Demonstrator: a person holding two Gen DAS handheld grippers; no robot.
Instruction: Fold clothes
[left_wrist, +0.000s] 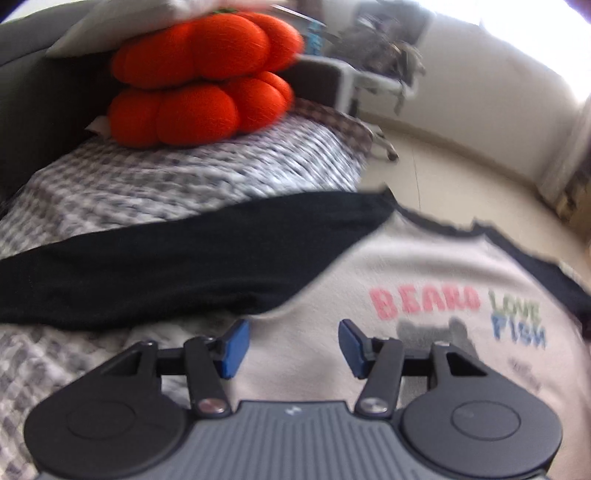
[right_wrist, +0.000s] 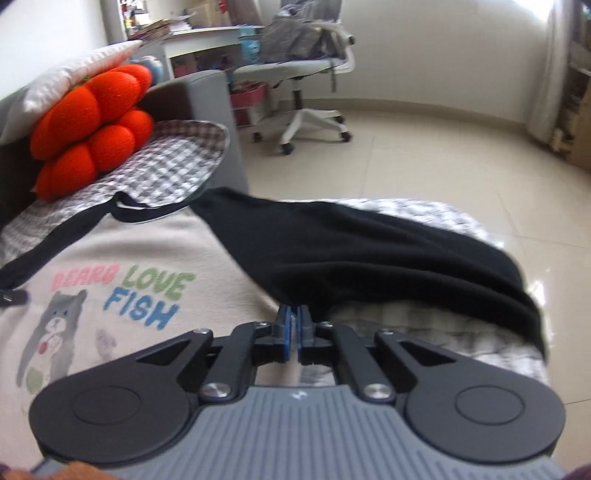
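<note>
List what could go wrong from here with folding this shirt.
1. The right gripper is shut at the edge of the black sleeve; I cannot tell whether it pinches cloth, so a pull might bring nothing.
2. The left gripper hangs open over the shirt, which is pinned nowhere and may slide or bunch.
3. That sleeve lies near the bed's edge and could slip toward the floor.

The right gripper (right_wrist: 294, 325) has its blue-padded jaws closed at the seam where the cream printed sweatshirt (right_wrist: 129, 258) meets its black sleeve (right_wrist: 369, 254), which trails toward the checked bed's (right_wrist: 177, 166) floor-side edge. Orange plush cushions (right_wrist: 92, 133) sit near the headboard end.
</note>
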